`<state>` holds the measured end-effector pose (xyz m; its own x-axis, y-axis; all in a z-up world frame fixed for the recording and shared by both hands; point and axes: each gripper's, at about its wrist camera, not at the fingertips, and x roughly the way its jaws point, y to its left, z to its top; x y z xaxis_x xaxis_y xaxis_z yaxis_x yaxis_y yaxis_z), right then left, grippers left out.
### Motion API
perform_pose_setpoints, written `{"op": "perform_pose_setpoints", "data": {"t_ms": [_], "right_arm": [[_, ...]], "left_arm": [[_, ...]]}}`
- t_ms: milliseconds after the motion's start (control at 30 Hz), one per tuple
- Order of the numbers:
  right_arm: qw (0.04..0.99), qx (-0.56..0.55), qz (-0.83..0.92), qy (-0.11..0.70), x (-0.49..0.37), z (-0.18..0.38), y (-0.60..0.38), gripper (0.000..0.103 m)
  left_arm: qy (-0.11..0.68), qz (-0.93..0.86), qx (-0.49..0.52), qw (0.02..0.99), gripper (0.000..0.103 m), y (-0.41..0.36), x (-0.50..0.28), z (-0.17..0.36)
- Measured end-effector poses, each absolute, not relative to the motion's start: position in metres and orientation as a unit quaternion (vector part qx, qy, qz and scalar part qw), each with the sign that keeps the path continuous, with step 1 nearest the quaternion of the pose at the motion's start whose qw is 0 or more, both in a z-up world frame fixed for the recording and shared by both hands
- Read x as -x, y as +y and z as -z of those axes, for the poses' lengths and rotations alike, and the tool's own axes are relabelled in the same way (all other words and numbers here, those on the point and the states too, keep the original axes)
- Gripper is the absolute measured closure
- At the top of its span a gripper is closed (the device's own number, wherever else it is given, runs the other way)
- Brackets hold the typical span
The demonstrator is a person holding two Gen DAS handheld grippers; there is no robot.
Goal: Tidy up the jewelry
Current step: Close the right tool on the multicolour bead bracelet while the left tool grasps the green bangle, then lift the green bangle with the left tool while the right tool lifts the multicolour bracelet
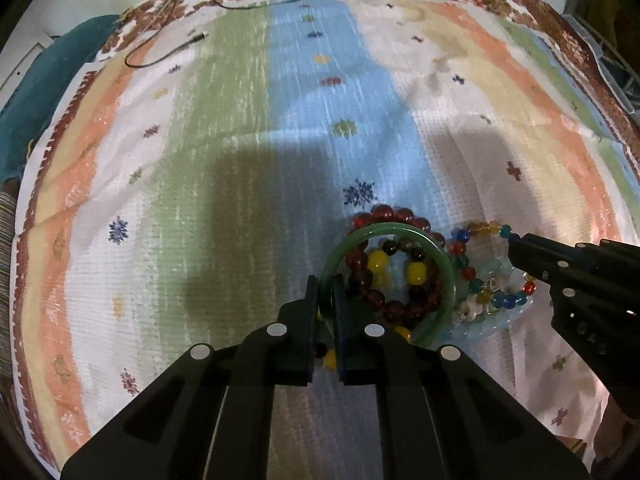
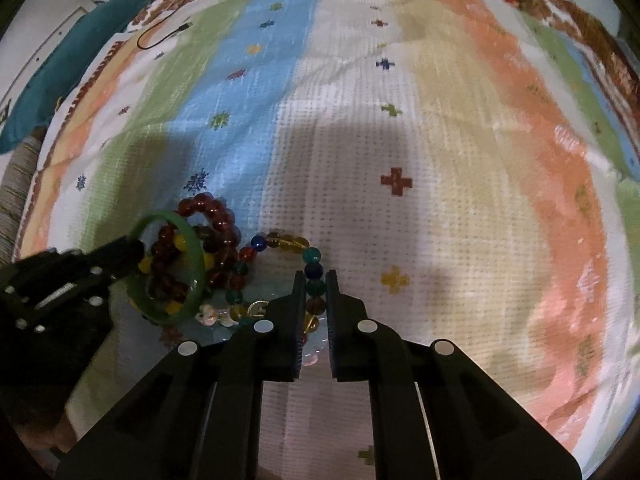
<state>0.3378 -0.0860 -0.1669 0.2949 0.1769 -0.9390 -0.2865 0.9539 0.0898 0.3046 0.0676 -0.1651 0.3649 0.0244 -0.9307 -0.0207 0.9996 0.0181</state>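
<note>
Two grippers: both mine, both pointing steeply down at one heap of jewelry on the striped cloth (image 1: 240, 128).
Left gripper (image 1: 326, 286): clenched on the green bangle (image 1: 446, 268); my two pads pinch its rim from either side at the ring's left edge.
Right gripper (image 2: 312, 280): clamped on the multicolored bead bracelet (image 2: 312, 256); a run of teal, dark blue and amber beads sits squeezed between my pads.
Green bangle: tilted rather than flat, lying over the heap, with the dark red bead bracelet (image 1: 400, 214) and some yellow beads (image 1: 378, 262) showing through its opening.
Dark red bead bracelet: curled under and just behind the bangle, touching the multicolored strand on its right side.
Multicolored bead bracelet: looped to the right of the bangle, partly over a pale blue piece (image 1: 492, 324) and a few whitish, shell-like bits that I cannot make out well.
Heap's place: near the seam where the blue stripe meets the white one, close to me, just below a dark blue snowflake motif (image 1: 360, 194).
Cloth: woven, in green, blue, white, cream and orange bands with small cross motifs and a brown patterned border.
Far edge: a thin black cable (image 1: 160, 56) lies on the cloth at the upper left, well apart from the jewelry; a teal fabric item (image 1: 52, 80) sits beyond the cloth's left border.
Shadows: dark blocks from my grippers fall across the middle stripes.
</note>
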Motion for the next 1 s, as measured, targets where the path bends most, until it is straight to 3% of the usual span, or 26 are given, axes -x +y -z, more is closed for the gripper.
{"op": "perform_pose_setpoints", "data": {"t_ms": [1000], "right_arm": [[0.844, 0.09, -0.16, 0.504, -0.278, 0.096, -0.092, 0.093]], "left_arm": [[0.526, -0.02, 0.021, 0.85, 0.096, 0.064, -0.25, 0.102]]}}
